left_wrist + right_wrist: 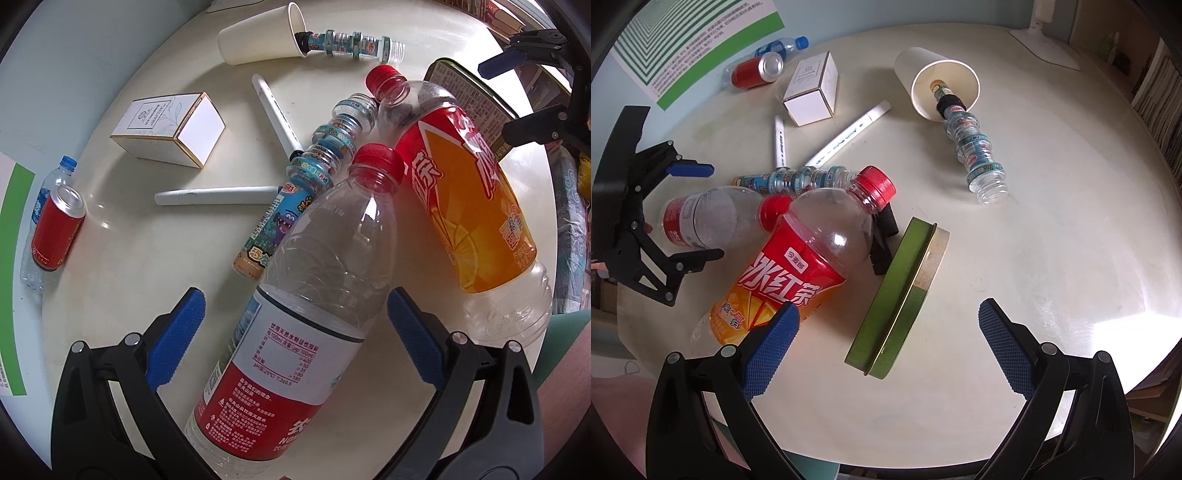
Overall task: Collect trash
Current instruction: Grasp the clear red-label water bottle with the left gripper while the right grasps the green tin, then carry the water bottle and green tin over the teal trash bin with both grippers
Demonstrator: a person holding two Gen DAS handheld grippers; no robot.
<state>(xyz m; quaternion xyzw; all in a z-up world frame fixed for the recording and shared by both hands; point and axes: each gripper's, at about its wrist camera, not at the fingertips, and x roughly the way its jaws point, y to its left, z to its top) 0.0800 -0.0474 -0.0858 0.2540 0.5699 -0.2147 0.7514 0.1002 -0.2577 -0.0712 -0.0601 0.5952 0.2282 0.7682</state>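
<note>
Trash lies scattered over a round cream desk [1034, 258]. Nearest the left gripper [293, 334], a clear water bottle [295, 314] with a red cap and a red-and-white label lies between the gripper's wide-spread blue textured pads; the right pad sits just beside the bottle's wall, the left pad stands apart, so nothing is clamped. The right gripper [888, 345] hovers low over the desk, jaws spread wide and empty, with a shallow round green tin [897, 299] between its pads, tilted on its edge; its left pad is just beside an iced-tea bottle [798, 266]. That bottle, clear plastic with a red-and-orange wrap and red cap, lies against the water bottle and looks empty. Just beyond the water bottle lies a slim ribbed bottle [295, 192] with a cartoon label, then two white marker pens [218, 195]. Farther from it sits a white cardboard box [170, 127] edged in gold. A paper cup [934, 83] lies tipped on its side, with the end of a second ribbed bottle [975, 151] inside its mouth. Farthest to the left, a red can [57, 229] rests against a blue-capped bottle [40, 206].
</note>
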